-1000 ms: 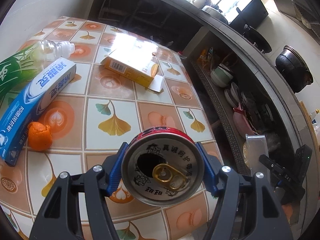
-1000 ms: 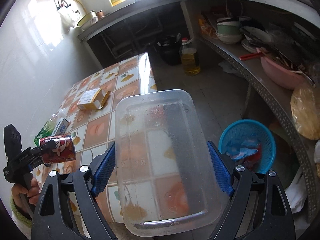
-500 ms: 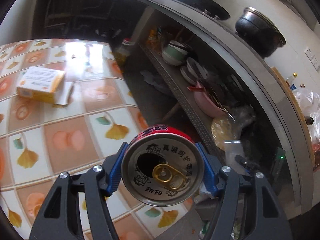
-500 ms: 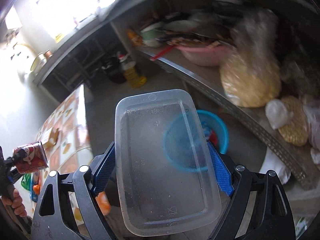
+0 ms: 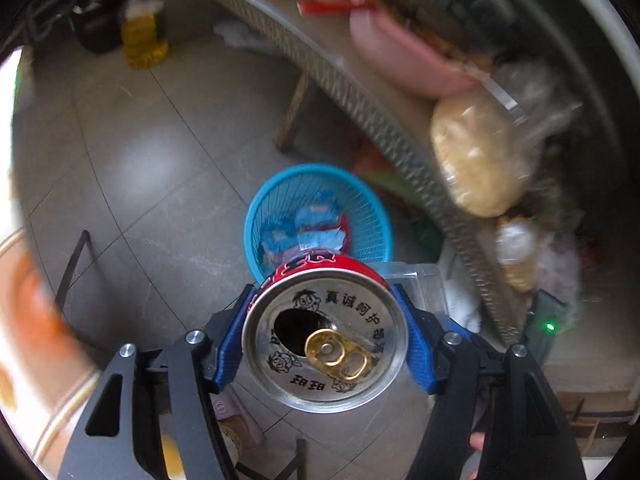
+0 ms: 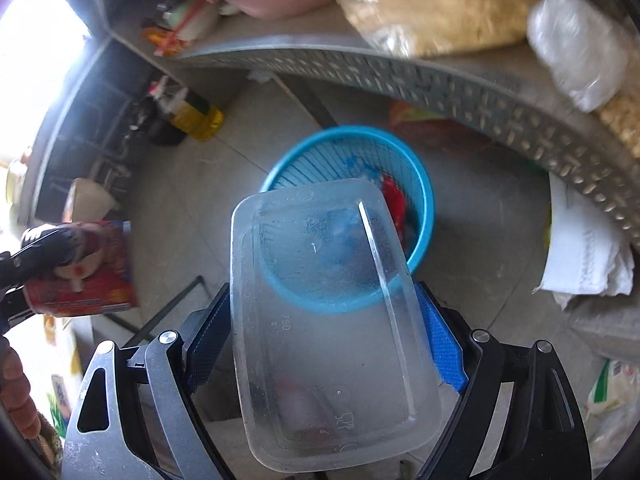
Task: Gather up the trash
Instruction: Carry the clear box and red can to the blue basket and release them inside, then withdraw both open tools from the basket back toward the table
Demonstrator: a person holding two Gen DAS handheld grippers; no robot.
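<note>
In my left gripper I hold a red drink can, its silver top turned toward the camera: the mouth is open, the gold pull tab lies flat beside the hole, and black characters and small cartoon faces ring the lid. My blue fingers press on its two sides, pinching it. In the right wrist view the same can shows side-on at the left edge, red with a cartoon figure, though blurred.

My right gripper clamps a clear plastic container, rectangular with rounded corners, cloudy and lightly soiled, with moulded marks on its base. Its blue fingers squeeze the long sides. In the left wrist view a corner of it peeks out just behind the can.

Both things hang in the air above the grey tiled floor, with the blue basket below and ahead of them. The basket stands on the floor and holds crumpled blue and red wrappers; seen through the container, its rim lies partly under it.

Beside the basket runs a perforated metal shelf carrying a pink basin and bags of pale grain. A bottle of yellow oil stands farther off on the floor.
</note>
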